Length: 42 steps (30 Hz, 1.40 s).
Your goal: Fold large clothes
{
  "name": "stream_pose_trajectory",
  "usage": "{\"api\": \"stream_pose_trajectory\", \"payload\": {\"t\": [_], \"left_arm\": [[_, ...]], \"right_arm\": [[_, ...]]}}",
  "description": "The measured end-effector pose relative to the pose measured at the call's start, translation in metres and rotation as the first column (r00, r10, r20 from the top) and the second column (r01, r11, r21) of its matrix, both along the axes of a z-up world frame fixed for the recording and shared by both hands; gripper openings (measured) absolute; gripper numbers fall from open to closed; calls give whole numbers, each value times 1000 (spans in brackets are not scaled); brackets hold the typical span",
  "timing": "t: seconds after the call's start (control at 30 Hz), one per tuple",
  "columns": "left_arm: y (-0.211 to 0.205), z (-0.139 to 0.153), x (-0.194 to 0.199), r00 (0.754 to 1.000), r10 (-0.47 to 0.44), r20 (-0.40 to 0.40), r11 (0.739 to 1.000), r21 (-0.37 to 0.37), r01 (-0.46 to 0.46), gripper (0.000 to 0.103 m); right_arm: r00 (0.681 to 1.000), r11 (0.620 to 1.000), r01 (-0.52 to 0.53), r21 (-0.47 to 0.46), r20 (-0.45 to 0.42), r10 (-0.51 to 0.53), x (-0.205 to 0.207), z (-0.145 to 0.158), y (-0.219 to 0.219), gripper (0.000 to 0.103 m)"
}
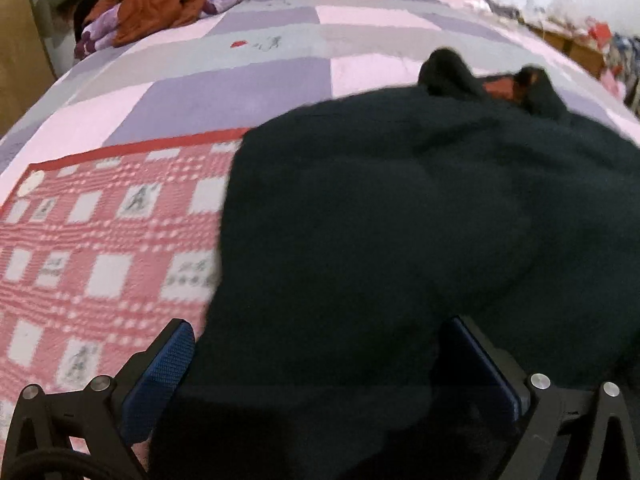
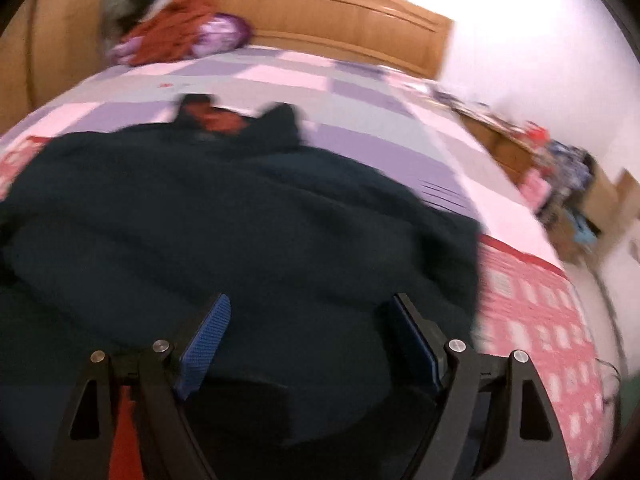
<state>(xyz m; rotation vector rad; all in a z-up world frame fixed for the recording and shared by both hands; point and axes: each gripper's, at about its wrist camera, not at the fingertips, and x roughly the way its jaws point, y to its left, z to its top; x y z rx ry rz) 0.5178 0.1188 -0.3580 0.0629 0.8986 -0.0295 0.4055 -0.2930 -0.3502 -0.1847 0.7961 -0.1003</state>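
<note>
Dark garment (image 1: 400, 220), big and bulky, lies spread on the bed (image 1: 248, 72), half over the pink checked blanket (image 1: 100, 240) and half over the patchwork sheet beyond it; collar end with a reddish lining points toward the wooden headboard (image 2: 340, 12). Left gripper (image 1: 316, 360) fingers stand wide, the garment's near edge bunched between them, but blur makes it impossible to say if the pads press the cloth, looks like not. Right gripper (image 2: 310, 340) fingers also wide, over the garment's near hem, nothing pinched as far as visible. Orange and purple clothes pile (image 1: 160, 4) sits well apart from the garment, up by the headboard. Judgement: near-hem grasp not made yet. Risks: thick fabric may bunch so the fingers catch only the top layer, giving a lopsided fold; grabbing deep could also snag the pink blanket underneath and drag it along; uneven grip heights would skew the fold line.
</note>
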Motion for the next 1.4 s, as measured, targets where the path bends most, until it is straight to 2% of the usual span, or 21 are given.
{"api": "stream_pose_trajectory", "payload": {"t": [0.07,0.23,0.33,0.43,0.5,0.57,0.63,0.73,0.8,0.9,1.0,1.03,1.07,1.13,1.2,1.27,1.4], "left_arm": [[5,-1,-8,1000,5,-20,1000,19,-5,103],[-2,3,-44,999,-29,-36,999,32,30,103],[-16,8,-78,997,-54,-51,999,-6,54,103],[-31,7,-117,993,-78,-88,996,-55,73,103],[-38,0,-139,988,-102,-119,995,-20,100,103],[-35,-15,-161,978,-113,-173,992,28,119,103],[-18,-23,-182,977,-103,-188,993,32,110,103],[4,-20,-203,981,-65,-184,997,32,72,103],[9,-17,-212,981,-43,-189,997,49,53,103],[7,-10,-227,984,-25,-178,999,33,32,103],[2,-6,-246,985,-29,-172,999,35,36,103],[1,-5,-251,985,-27,-172,999,35,34,103],[2,-5,-255,984,-25,-178,999,34,32,103],[4,-5,-265,980,0,-199,997,72,15,103],[10,-2,-279,979,30,-200,998,68,-17,103],[15,0,-294,977,60,-204,997,52,-50,103],[16,-10,-324,967,79,-242,994,90,-59,103]], "right_arm": [[1000,997,28,70,-10,-27,-8,4,-23,83],[999,999,24,-28,24,-23,-34,26,-4,83],[999,999,-33,18,18,33,-69,35,20,83],[993,993,-94,70,-62,98,-111,21,45,83],[980,990,-132,52,-146,138,-139,2,60,83],[971,991,-133,-10,-204,128,-169,-17,57,83],[973,999,-47,-5,-225,44,-199,-26,27,83],[969,996,79,-32,-232,-84,-230,-23,-12,84],[967,993,107,-44,-228,-114,-249,-16,-25,85],[968,994,109,-24,-223,-112,-267,-6,-20,85],[977,999,10,-52,-211,-20,-288,-5,5,85],[971,998,-1,-67,-239,-16,-295,-11,6,85],[966,997,20,-80,-257,-40,-299,-14,3,85],[962,998,55,-17,-266,-58,-311,-17,-12,85],[958,996,92,-10,-271,-91,-327,-13,-20,85],[958,995,95,-6,-271,-93,-345,-8,-23,85],[953,999,50,-6,-299,-49,-369,-14,-18,85]]}}
